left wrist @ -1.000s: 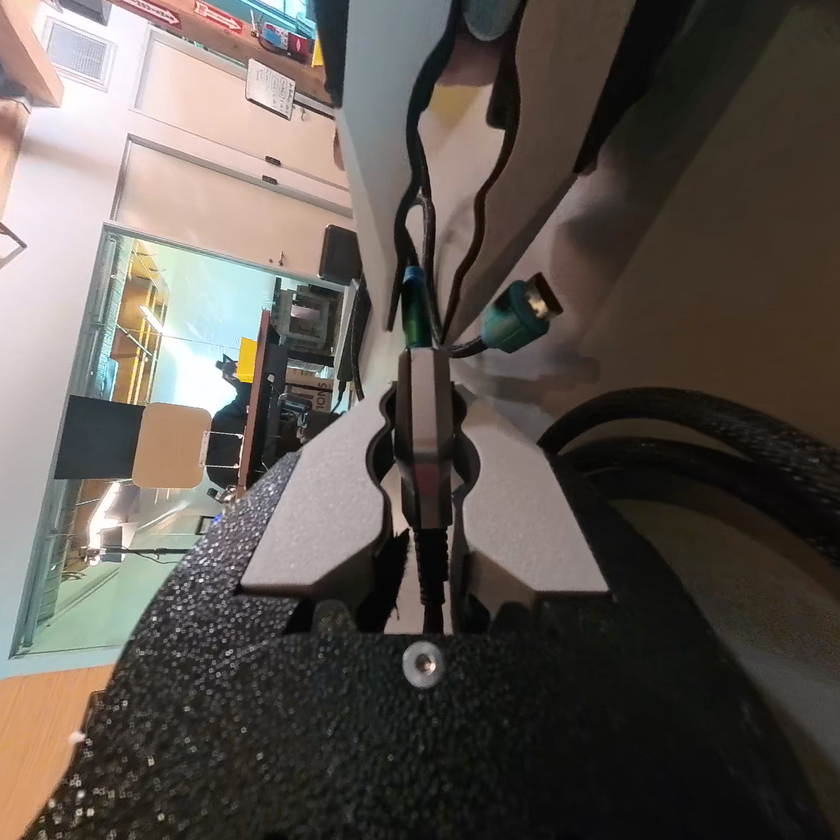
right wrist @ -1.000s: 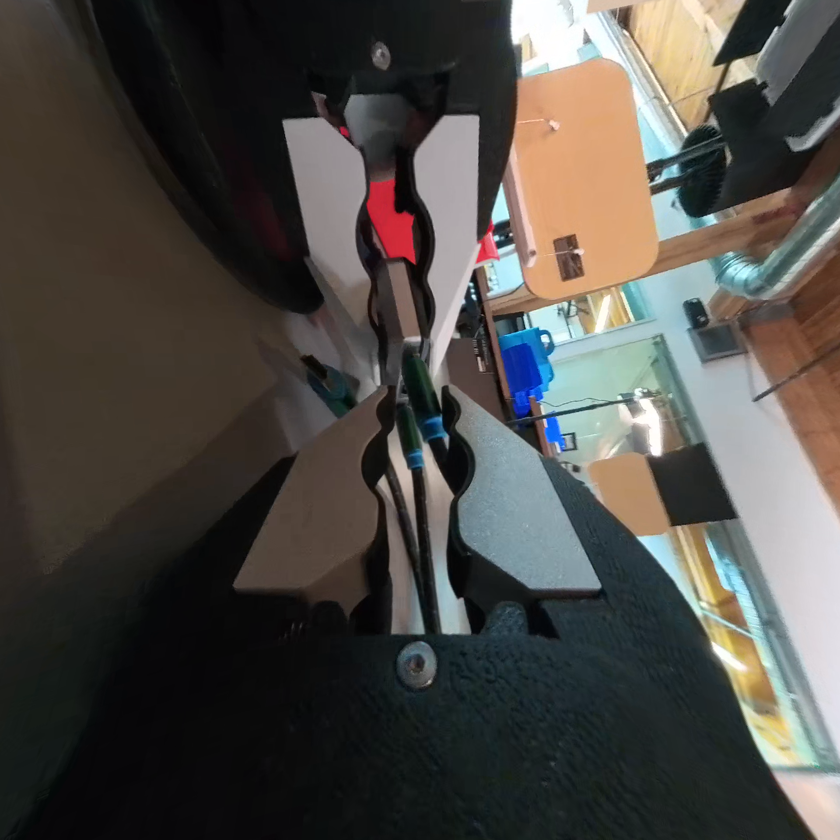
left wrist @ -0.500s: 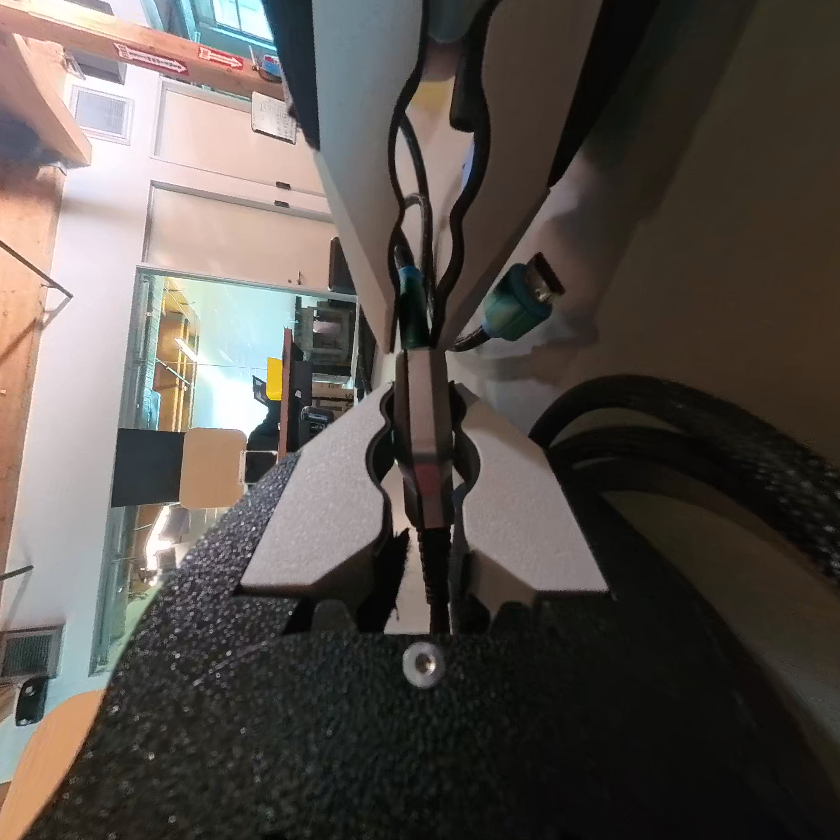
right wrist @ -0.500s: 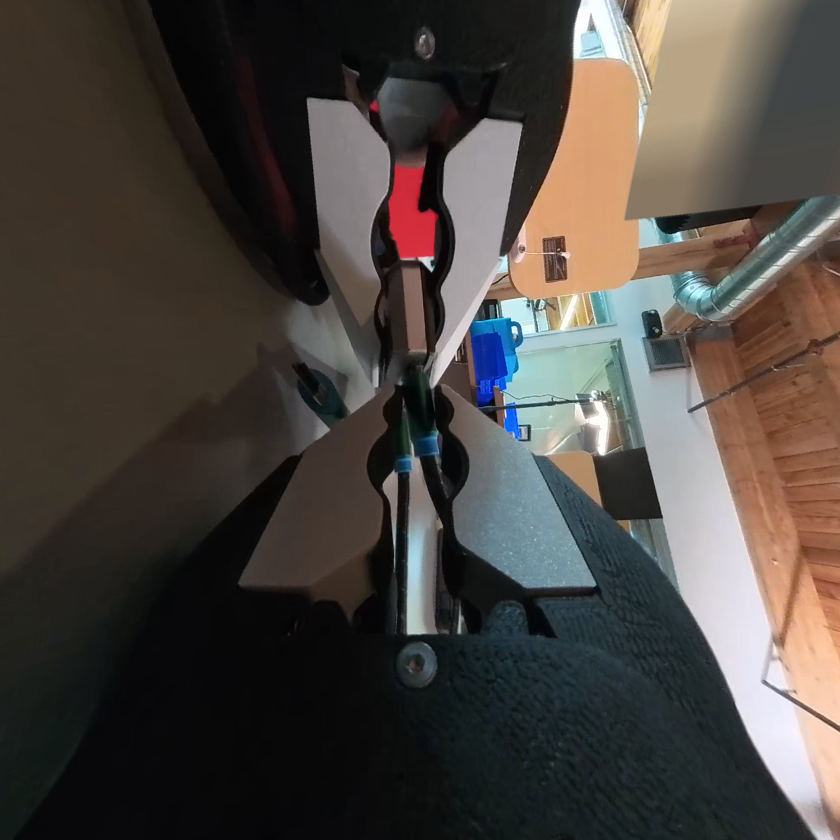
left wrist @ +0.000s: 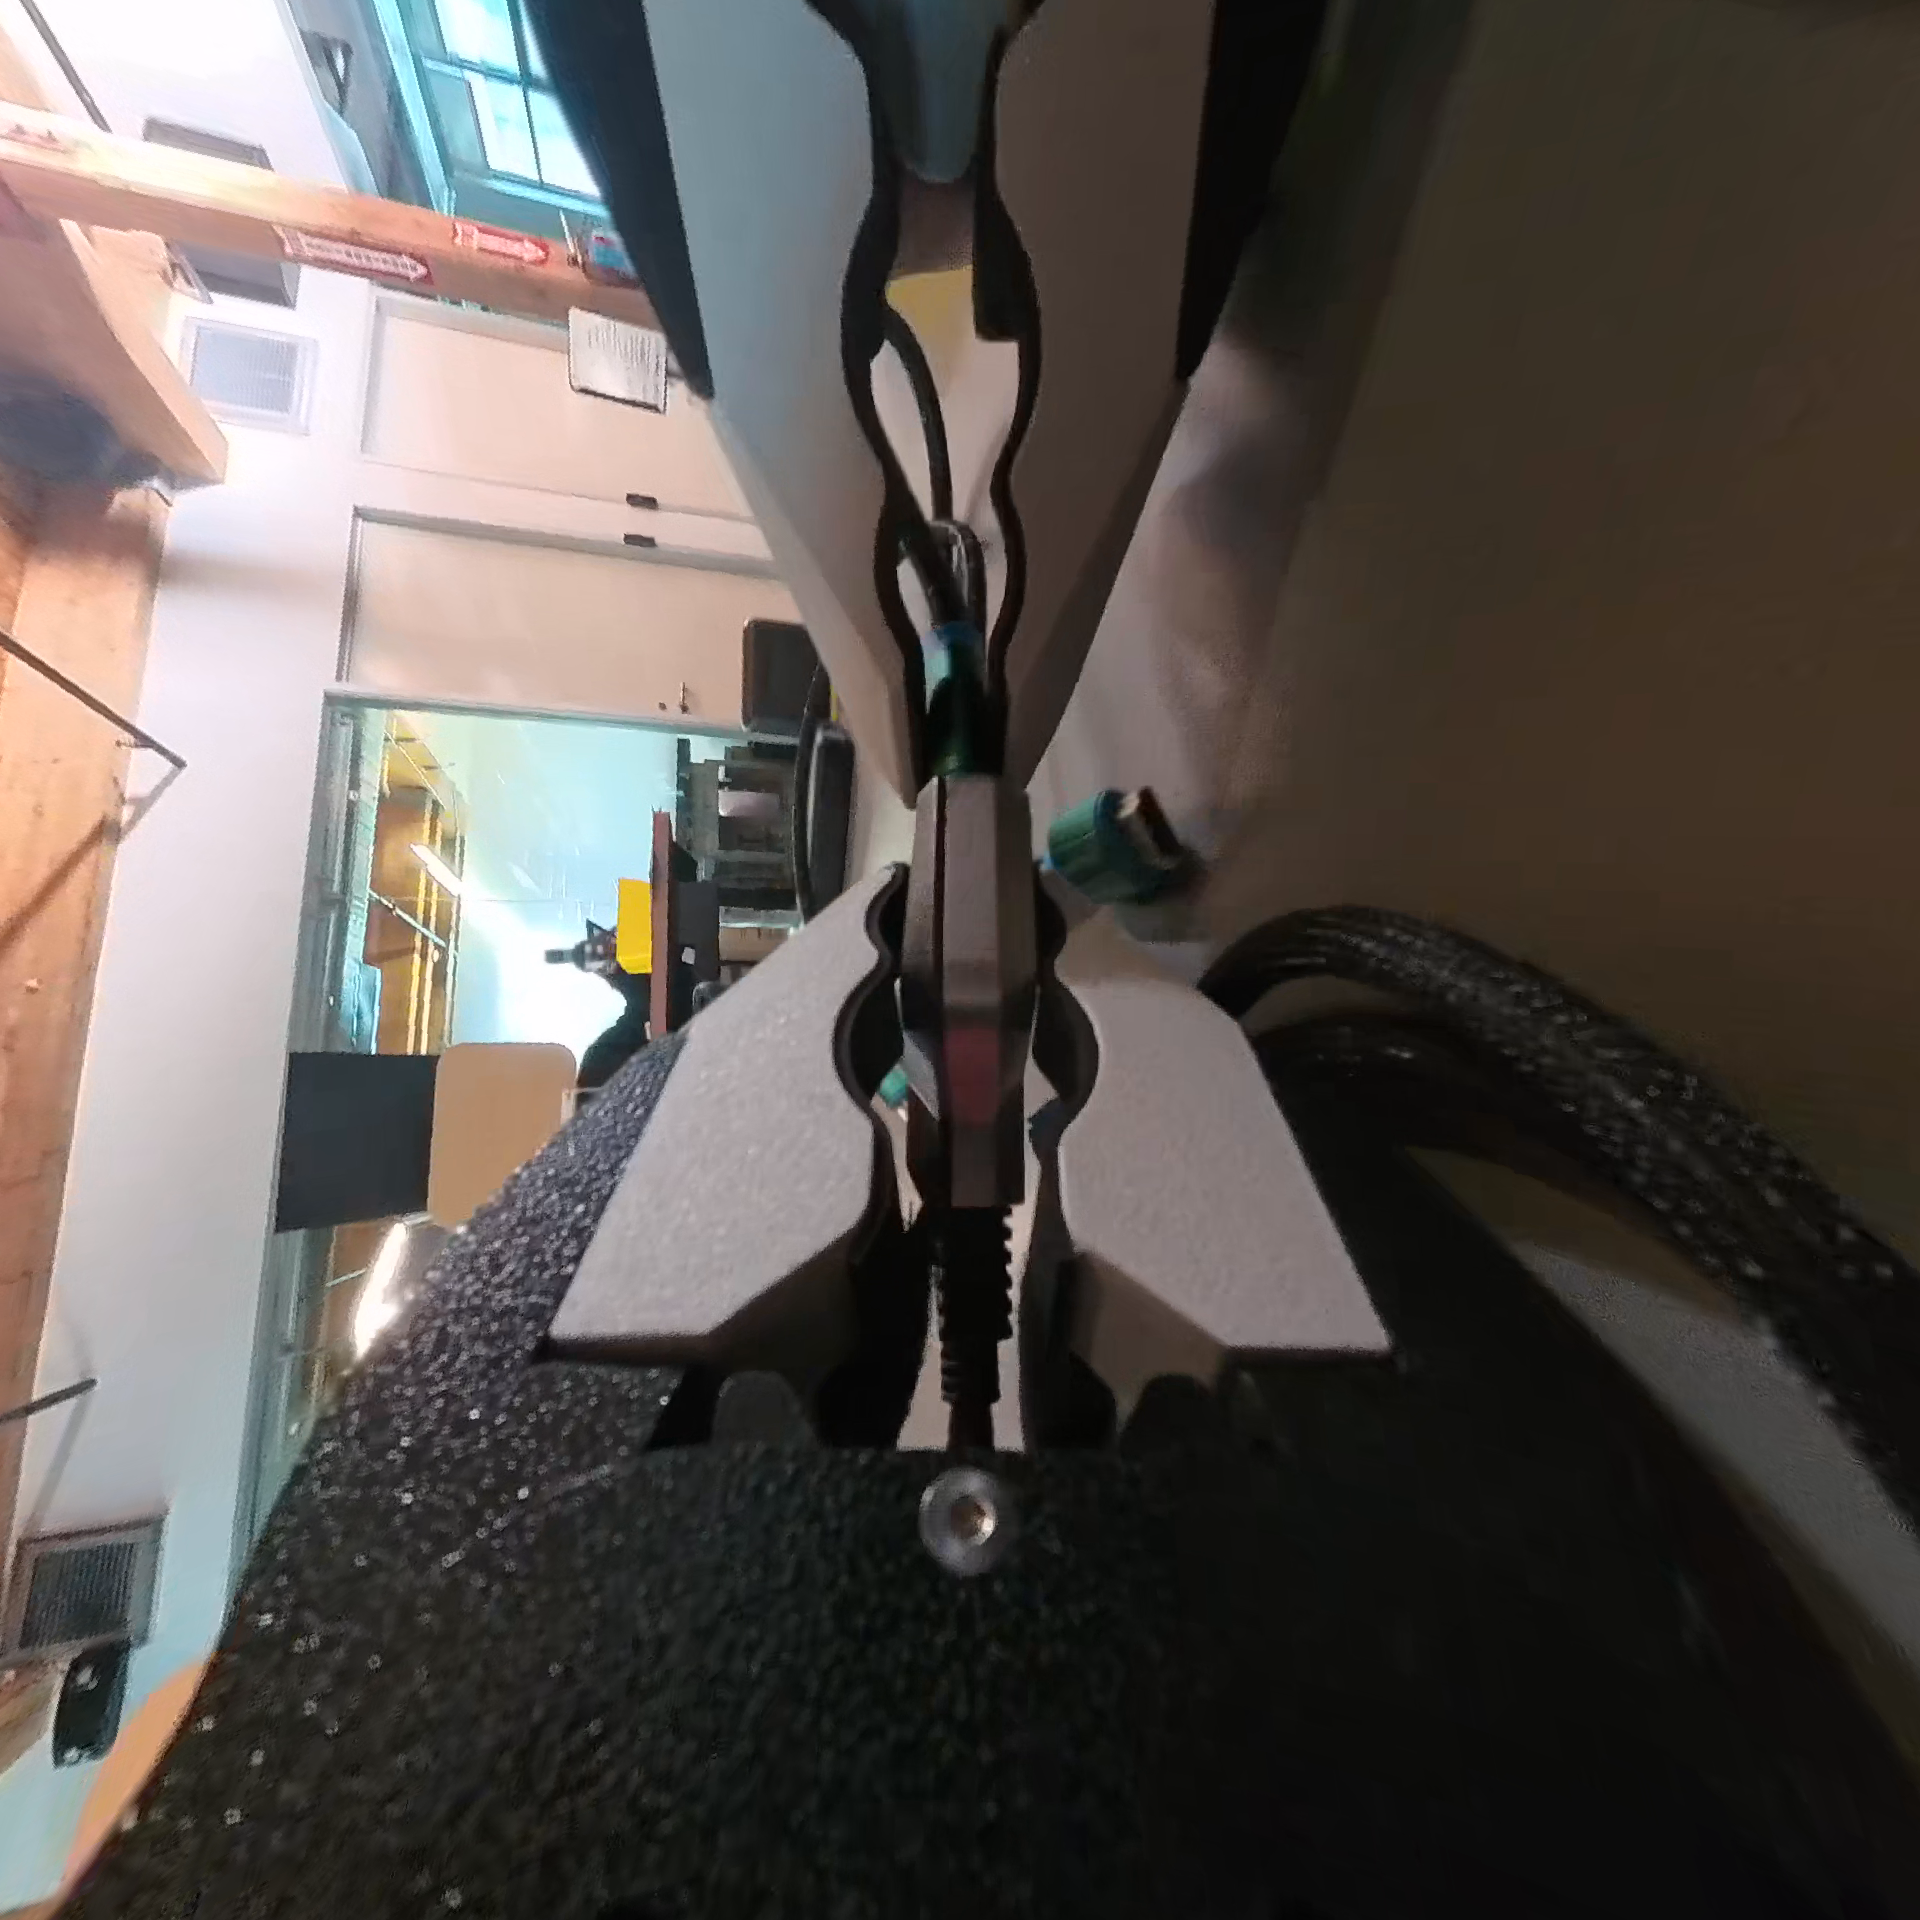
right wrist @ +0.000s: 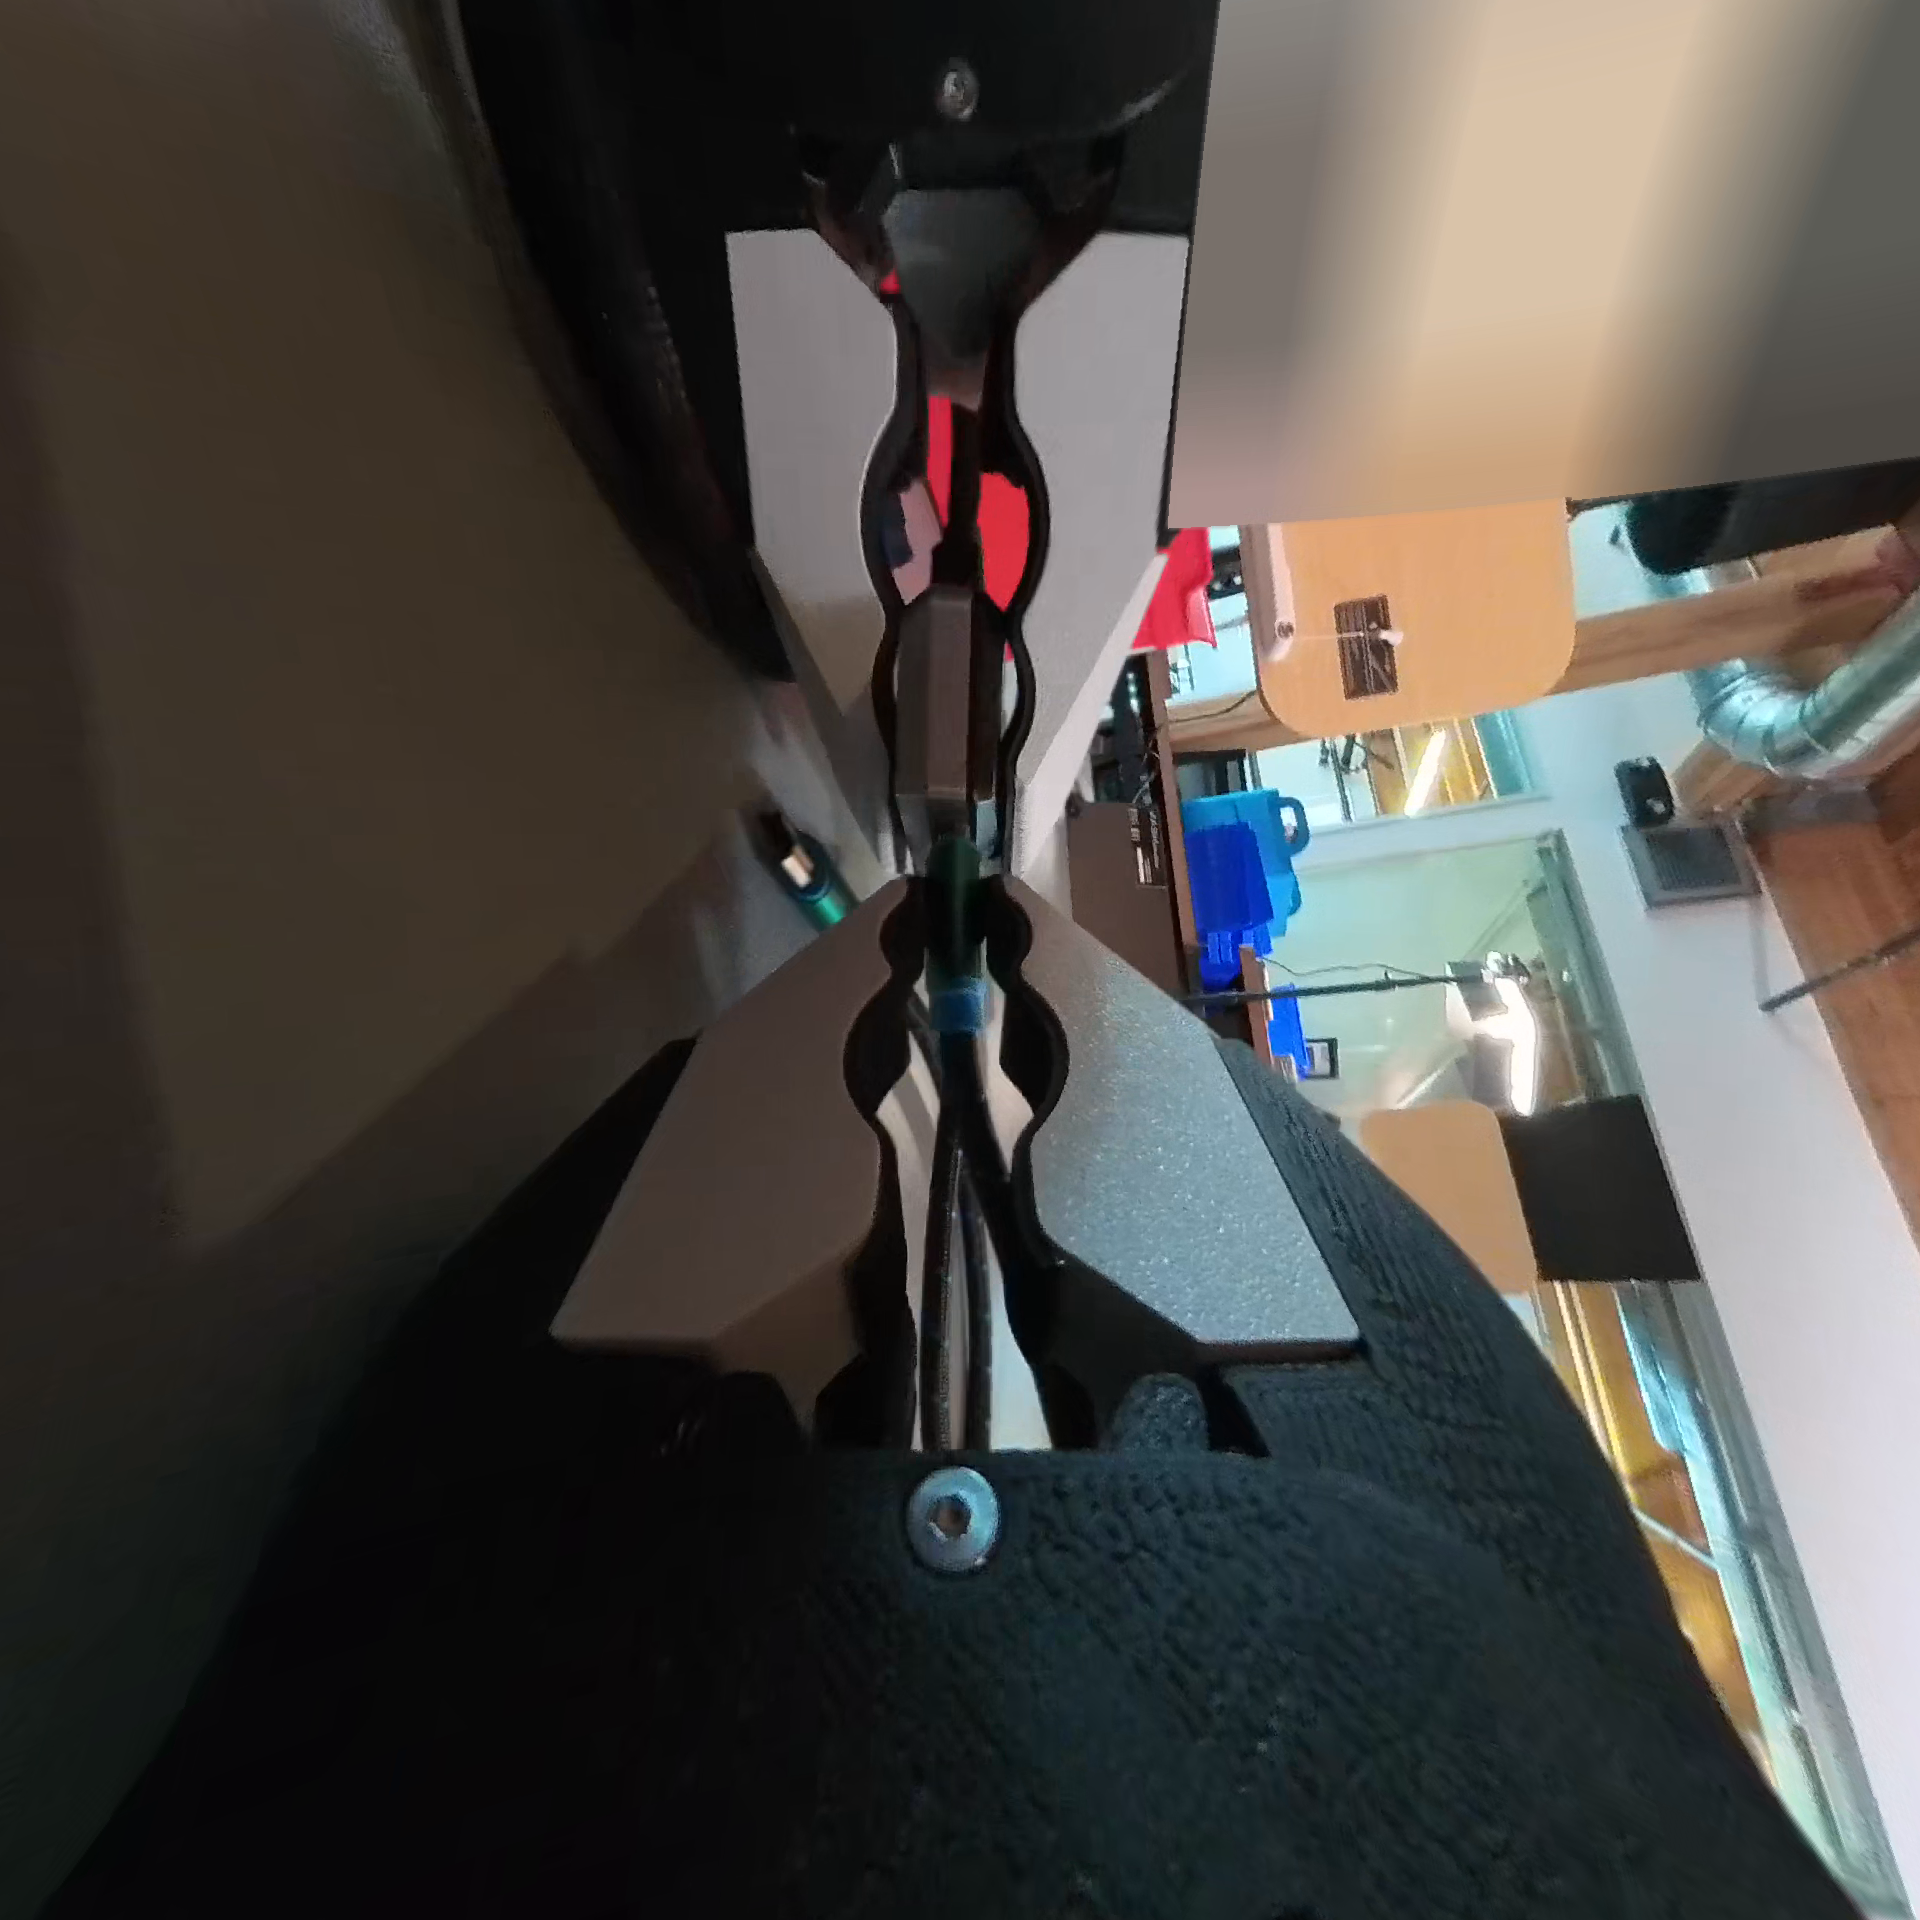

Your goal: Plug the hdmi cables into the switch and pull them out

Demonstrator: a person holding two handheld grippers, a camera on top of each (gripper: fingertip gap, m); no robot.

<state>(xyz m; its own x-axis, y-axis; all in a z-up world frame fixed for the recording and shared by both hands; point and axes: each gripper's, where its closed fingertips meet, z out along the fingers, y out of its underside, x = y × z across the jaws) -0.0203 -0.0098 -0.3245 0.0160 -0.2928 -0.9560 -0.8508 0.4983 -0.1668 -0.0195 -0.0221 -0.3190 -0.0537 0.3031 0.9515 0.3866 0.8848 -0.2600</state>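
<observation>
No writing is legible. Signs (left wrist: 353, 256) on the wooden beam (left wrist: 187, 197), a paper sheet (left wrist: 618, 358) just below its end, and a dark label (right wrist: 1364, 644) on a tan board (right wrist: 1455, 582) — all blurred.

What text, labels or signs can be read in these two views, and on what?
Red signs on the wooden beam: blurred, unreadable.
White sheet on the wall: too small.
Dark label on the tan board: too small.
White print on the black box: too small.
Grey HDMI switch: none visible.
</observation>
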